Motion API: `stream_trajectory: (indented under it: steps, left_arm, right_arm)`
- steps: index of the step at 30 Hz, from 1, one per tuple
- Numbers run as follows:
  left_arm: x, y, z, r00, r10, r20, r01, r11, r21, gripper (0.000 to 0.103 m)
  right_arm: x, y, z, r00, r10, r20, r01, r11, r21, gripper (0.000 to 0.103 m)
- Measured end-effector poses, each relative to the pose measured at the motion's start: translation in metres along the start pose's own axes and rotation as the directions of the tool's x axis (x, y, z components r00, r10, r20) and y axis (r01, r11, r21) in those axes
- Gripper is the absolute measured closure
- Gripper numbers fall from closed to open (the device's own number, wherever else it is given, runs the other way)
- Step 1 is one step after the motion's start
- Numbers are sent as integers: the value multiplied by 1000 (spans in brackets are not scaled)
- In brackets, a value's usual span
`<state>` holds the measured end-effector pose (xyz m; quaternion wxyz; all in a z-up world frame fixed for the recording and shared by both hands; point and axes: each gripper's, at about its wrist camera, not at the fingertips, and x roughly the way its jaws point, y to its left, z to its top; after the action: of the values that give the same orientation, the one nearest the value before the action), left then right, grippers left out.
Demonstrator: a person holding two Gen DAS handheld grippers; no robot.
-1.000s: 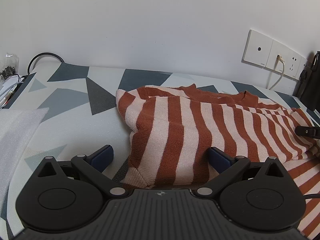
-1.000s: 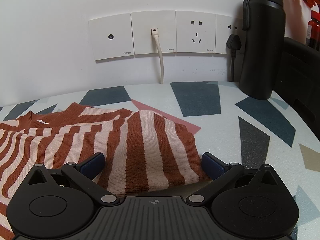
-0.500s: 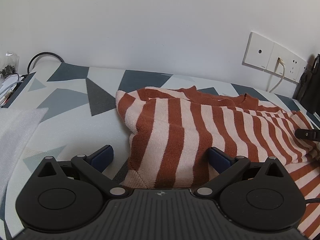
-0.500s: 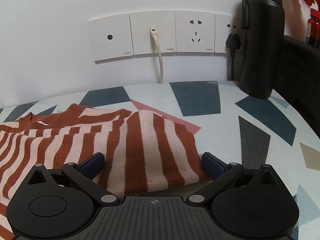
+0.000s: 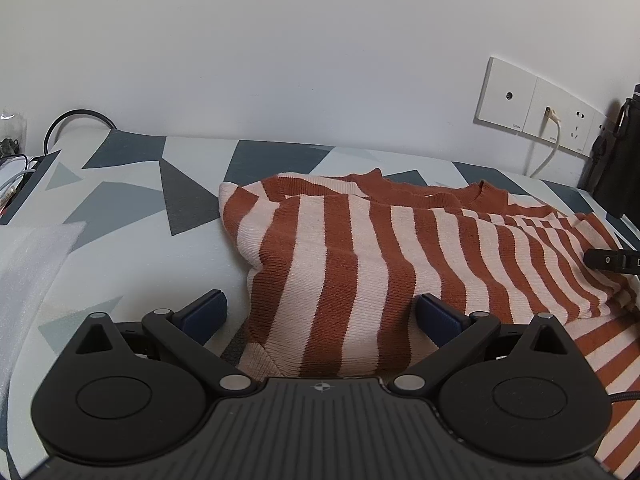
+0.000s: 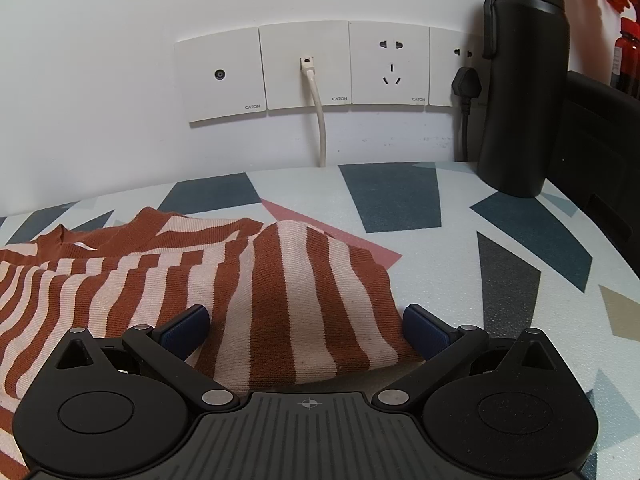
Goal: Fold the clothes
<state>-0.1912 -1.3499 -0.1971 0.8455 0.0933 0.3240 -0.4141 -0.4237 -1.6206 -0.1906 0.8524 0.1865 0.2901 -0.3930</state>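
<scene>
- Sweater point(image 5: 360, 264), striped rust and pale pink, lies on the bench point(image 5: 132, 200) with its rust collar toward the wall; its long axis runs left to right across the bench, parallel to the wall, and the stripes run from the near edge toward the collar.
- Folded layers overlap: in the left wrist view a wide striped panel lies over the body, with finer stripes of a second layer on the right part.
- In the right wrist view the sweater point(image 6: 200, 280) fills the left half, and one striped flap humps up between the fingers.
- Left gripper point(image 5: 320, 312) is spread wide, its blue pads on either side of the sweater's near left corner; the left pad sits over bare bench, the right against the knit.
- Right gripper point(image 6: 306, 326) is likewise spread, straddling the raised flap; I cannot tell whether the pads press the cloth.
- Compared with a second ago, both grippers keep the same wide spread, and the sweater's outline has barely changed.
- Bench cover shows grey, dark blue and pink triangles.
- Black bottle point(image 6: 520, 80) stands upright at the wall, lid on, contents hidden.
- Wall sockets point(image 6: 384, 68) sit beside it, with a white cable point(image 6: 318, 120) plugged into one plate.
</scene>
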Motion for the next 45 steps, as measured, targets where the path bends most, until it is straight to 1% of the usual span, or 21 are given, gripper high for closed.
stream_trajectory:
  steps: [25,45]
  left_arm:
    - [0,-1,0,1000,9,2,-9,1000,9,0]
    - [0,-2,0,1000,4,0,-4,1000,20,0]
  right_arm:
    - [0,-1,1,1000,7,-1,-7,1000,-7,1]
    - [0,1,0,1000,12,0,-12,1000,-19,1]
